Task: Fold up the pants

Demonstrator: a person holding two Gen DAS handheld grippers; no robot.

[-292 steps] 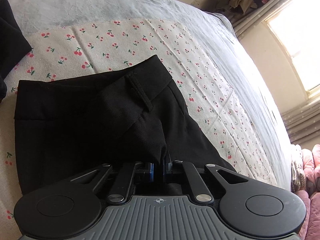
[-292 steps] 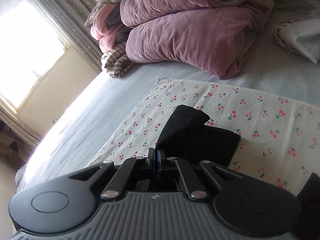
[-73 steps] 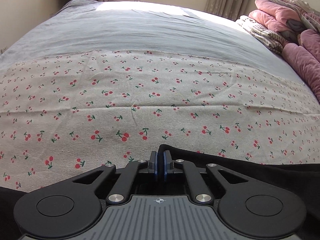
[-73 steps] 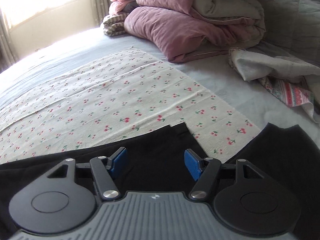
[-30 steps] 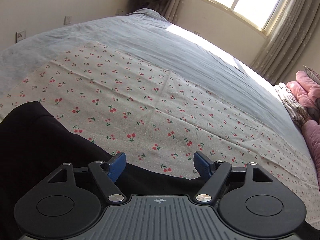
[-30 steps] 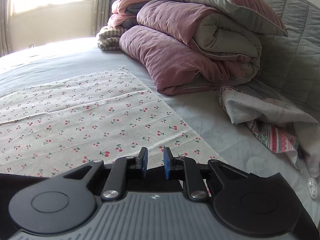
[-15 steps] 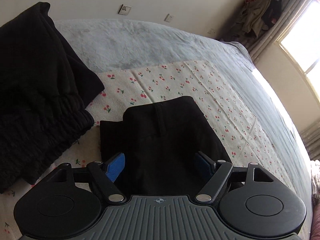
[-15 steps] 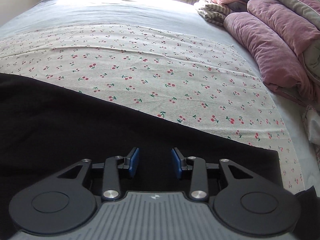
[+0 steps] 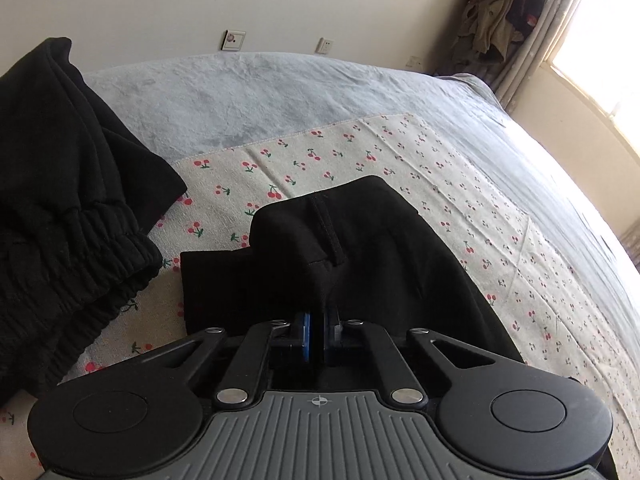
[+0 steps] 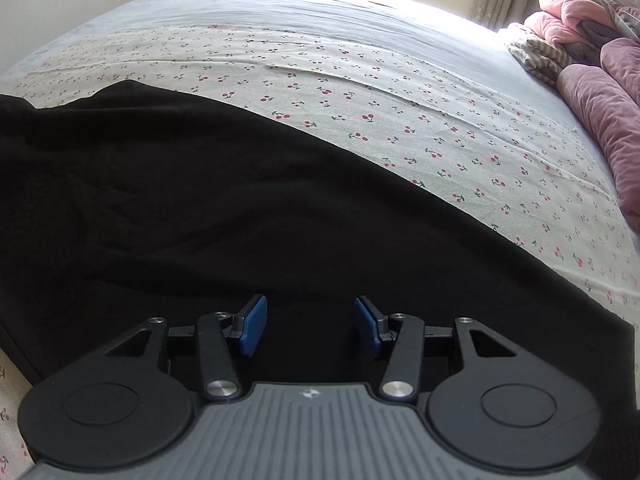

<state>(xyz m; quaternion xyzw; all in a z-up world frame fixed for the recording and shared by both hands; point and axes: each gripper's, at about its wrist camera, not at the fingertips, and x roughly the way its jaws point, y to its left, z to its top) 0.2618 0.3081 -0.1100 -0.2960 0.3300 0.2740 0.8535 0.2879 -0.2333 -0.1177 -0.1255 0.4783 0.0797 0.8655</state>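
Note:
The black pants (image 9: 360, 240) lie on a cherry-print cloth (image 9: 360, 148), waistband end with a belt loop facing away in the left wrist view. My left gripper (image 9: 318, 330) is shut on a raised pinch of that waist fabric. In the right wrist view the black pants (image 10: 180, 200) stretch flat across the cherry-print cloth (image 10: 400, 112). My right gripper (image 10: 311, 326) hovers over them with its jaws opening; only flat fabric lies below the blue pads, nothing pinched.
A second black garment (image 9: 60, 200) with an elastic waistband is heaped at the left. Pink and mauve quilts (image 10: 600, 60) are piled at the right. A grey sheet (image 9: 280, 88) covers the bed beyond the cloth. Clothes (image 9: 492, 24) hang by the curtain.
My left gripper has shut on the waist fabric, which now rises in a fold. My right gripper has widened and come closer over the pants.

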